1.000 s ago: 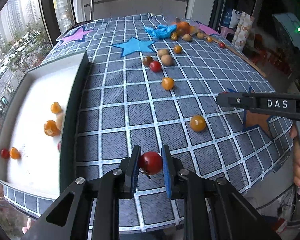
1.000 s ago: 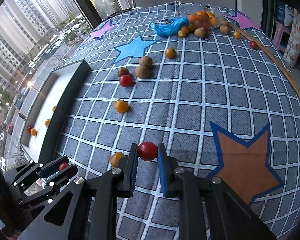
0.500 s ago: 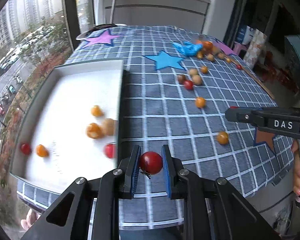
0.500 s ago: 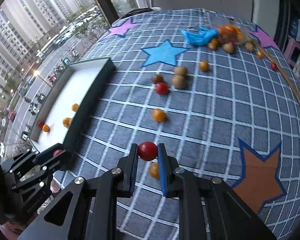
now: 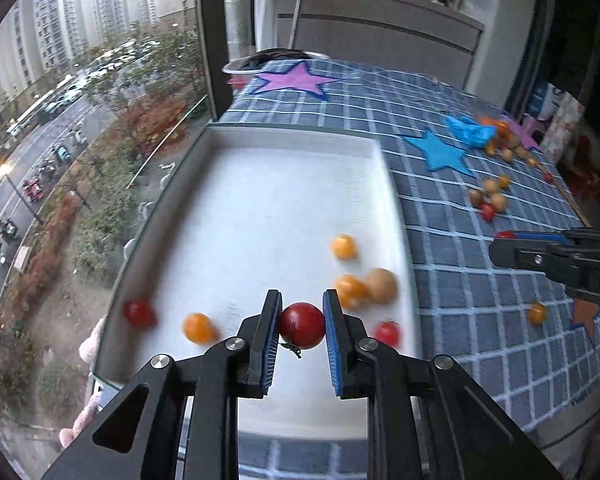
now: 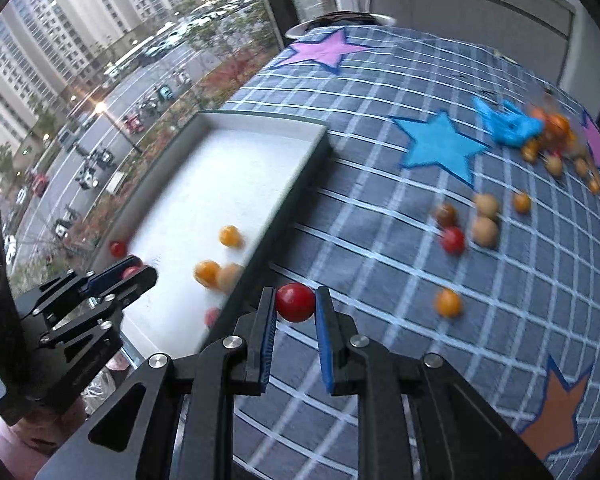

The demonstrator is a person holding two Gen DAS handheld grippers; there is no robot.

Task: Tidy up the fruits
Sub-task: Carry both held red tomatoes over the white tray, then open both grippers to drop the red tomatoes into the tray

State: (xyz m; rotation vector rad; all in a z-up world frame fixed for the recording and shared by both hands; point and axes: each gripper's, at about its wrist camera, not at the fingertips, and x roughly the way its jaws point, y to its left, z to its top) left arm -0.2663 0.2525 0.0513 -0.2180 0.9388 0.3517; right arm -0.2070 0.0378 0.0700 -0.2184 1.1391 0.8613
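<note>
My left gripper (image 5: 301,326) is shut on a red cherry tomato (image 5: 302,325) and holds it above the near end of the white tray (image 5: 296,142). The tray holds several small fruits: orange ones (image 5: 343,246), a tan one (image 5: 381,285) and red ones (image 5: 139,313). My right gripper (image 6: 295,304) is shut on another red tomato (image 6: 295,302), just right of the tray's dark wall (image 6: 284,204), over the cloth. It also shows in the left wrist view (image 5: 504,235). The left gripper shows in the right wrist view (image 6: 128,270).
A blue checked cloth with star patches (image 6: 440,146) covers the table. Loose fruits lie on it: a red one (image 6: 453,239), tan ones (image 6: 485,231), an orange one (image 6: 448,302). A blue bag (image 6: 508,124) and a fruit pile (image 6: 556,128) sit far right. A window drop lies left.
Both grippers have swung left with their tomatoes. The left one went from over the cloth to over the tray; the right one came up to the tray's wall.
</note>
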